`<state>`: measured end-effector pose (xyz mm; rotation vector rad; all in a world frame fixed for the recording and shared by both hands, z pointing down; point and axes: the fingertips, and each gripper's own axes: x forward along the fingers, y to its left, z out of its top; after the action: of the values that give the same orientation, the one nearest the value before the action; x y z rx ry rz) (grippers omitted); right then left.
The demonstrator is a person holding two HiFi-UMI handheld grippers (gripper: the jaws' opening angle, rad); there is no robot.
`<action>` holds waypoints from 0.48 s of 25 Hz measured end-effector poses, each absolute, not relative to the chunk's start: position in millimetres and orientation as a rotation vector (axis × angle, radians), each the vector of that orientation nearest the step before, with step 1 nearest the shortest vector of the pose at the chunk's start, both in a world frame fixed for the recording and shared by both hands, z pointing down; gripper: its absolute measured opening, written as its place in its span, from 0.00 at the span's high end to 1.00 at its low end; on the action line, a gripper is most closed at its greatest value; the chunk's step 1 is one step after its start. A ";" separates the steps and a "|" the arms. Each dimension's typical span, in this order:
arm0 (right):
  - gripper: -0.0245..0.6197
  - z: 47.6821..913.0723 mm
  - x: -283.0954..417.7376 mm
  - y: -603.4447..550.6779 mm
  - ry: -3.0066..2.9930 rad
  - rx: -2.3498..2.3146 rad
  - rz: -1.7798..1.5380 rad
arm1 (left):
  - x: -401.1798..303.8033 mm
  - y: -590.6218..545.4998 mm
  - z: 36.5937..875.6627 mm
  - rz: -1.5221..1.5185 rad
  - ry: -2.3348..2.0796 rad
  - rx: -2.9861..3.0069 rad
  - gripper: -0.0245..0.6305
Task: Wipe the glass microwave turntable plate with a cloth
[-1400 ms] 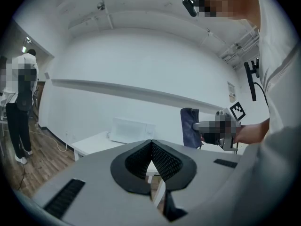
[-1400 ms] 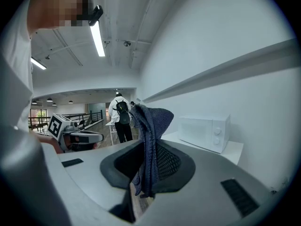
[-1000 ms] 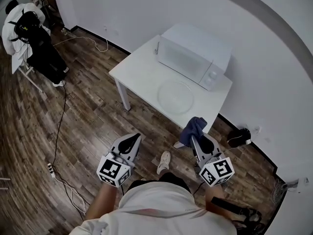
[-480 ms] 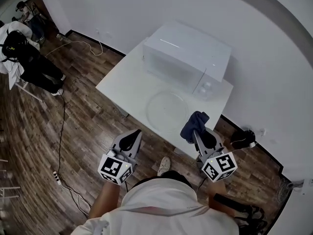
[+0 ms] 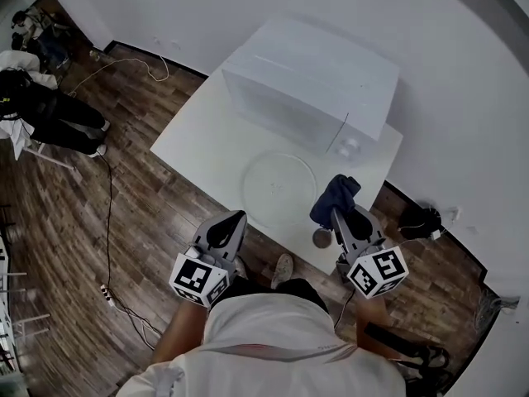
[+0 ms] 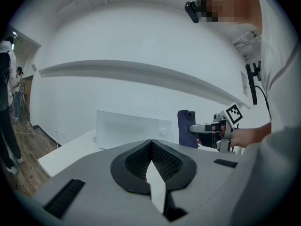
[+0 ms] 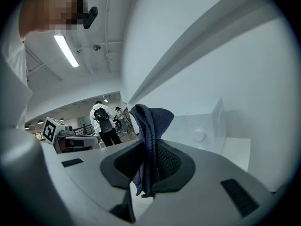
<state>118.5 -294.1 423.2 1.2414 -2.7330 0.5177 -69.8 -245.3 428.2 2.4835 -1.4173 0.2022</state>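
Stepping closer brings the right hand-held gripper (image 5: pixel 340 216), pinching the cloth (image 5: pixel 334 198), just beside the glass plate (image 5: pixel 279 187). The left hand-held gripper (image 5: pixel 236 218), pressed together and empty, is near the plate, so wiping looks ready to begin.

The person is wearing a white short-sleeved shirt (image 5: pixel 273 350), which is filling the bottom centre of the head view, and a pale shoe (image 5: pixel 283 269) is showing just above it. The left gripper (image 5: pixel 237 216) and the right gripper (image 5: pixel 339 216) are both showing pale grey shells tapering forward. Each is bearing a black teardrop-shaped hollow on top and carrying a white cube (image 5: pixel 198 281) printed with black square markers at the rear. In the gripper views the fingers (image 6: pixel 165 162) are looking black and ribbed, with dark rectangular slots (image 6: pixel 63 197) sitting in the grey shell on either side.
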 end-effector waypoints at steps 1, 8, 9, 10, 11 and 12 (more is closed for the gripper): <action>0.87 425.8 117.6 -297.8 -2.722 1.250 0.529 | -72.5 -252.2 428.8 0.203 -1.410 2.485 0.95; 0.87 438.9 96.0 -309.2 -2.638 1.346 0.624 | -98.6 -286.0 443.3 0.189 -1.289 2.516 0.95; 0.87 444.5 88.7 -311.3 -2.629 1.353 0.655 | -104.5 -291.0 447.0 0.193 -1.272 2.523 0.95; 0.87 452.2 80.5 -314.0 -2.621 1.353 0.692 | -111.5 -296.1 450.7 0.198 -1.260 2.528 0.95; 0.87 461.7 71.8 -317.8 -2.613 1.349 0.735 | -119.4 -301.4 454.6 0.203 -1.257 2.530 0.95; 0.87 472.2 62.9 -322.9 -2.603 1.341 0.782 | -127.8 -306.7 458.7 0.205 -1.259 2.528 0.95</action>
<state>62.9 -322.9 472.2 1.3412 -2.6026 0.7822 -127.8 -306.7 458.7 2.5276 -1.2594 0.2049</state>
